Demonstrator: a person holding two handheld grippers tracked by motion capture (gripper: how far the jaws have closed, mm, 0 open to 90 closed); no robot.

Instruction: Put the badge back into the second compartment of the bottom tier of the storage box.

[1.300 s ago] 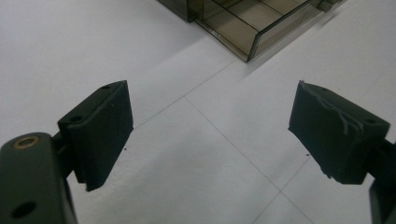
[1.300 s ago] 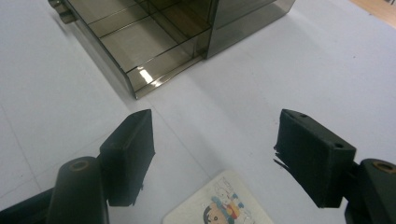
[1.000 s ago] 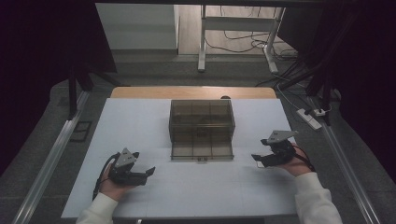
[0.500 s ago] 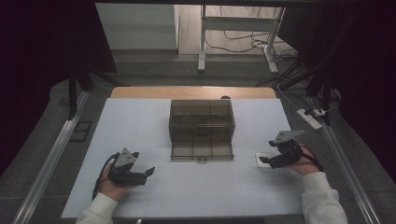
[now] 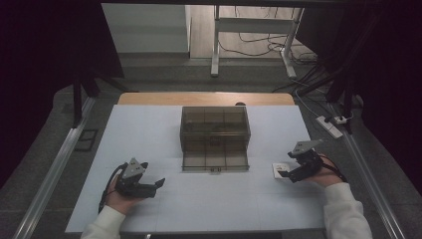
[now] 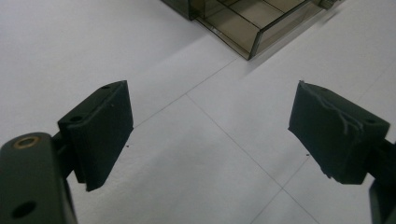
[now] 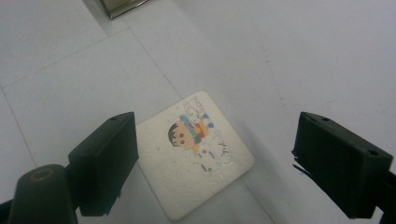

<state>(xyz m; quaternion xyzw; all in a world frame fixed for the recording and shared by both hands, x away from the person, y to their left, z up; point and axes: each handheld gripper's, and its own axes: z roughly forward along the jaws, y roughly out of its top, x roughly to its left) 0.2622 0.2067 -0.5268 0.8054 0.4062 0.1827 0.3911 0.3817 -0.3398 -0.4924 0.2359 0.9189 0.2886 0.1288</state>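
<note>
At the near edge of the white table top [image 5: 149, 129], two white-sleeved forearms come in from below, each hand holding a black two-jaw gripper. The left gripper [image 5: 158, 183] sits low over the near left part of the table, its jaws pointing toward the middle. In the left gripper view its jaws stand wide apart with nothing between them; bare white surface crossed by thin seam lines lies under the left gripper [image 6: 210, 135], and a corner of the smoky translucent plastic drawer box [image 6: 252, 23] shows beyond.

The right gripper [image 5: 282, 174] is at the near right, a grey three-cornered plate on its top, jaws pointing left toward a small white square tile [image 5: 280, 169] lying flat on the table. In the right gripper view the right gripper [image 7: 215, 158] is released, jaws spread wide, and the small white square tile [image 7: 198, 151] lies on the table under the gap, nearer the left jaw; it bears a cartoon picture of a dark-haired child in colourful clothes. Whether the jaws touch the tile cannot be told.

Farther in, at the table's middle, stands the smoky translucent plastic drawer box [image 5: 215, 130], its lower drawer pulled out toward the person, with divided compartments inside. The tile lies to the right of that open drawer, apart from it.

Beyond the white surface, a strip of wooden table edge [image 5: 199, 98] shows, then grey floor [image 5: 164, 74] with cables, metal table legs [image 5: 215, 50] and a white power strip [image 5: 331, 126] at the right.
</note>
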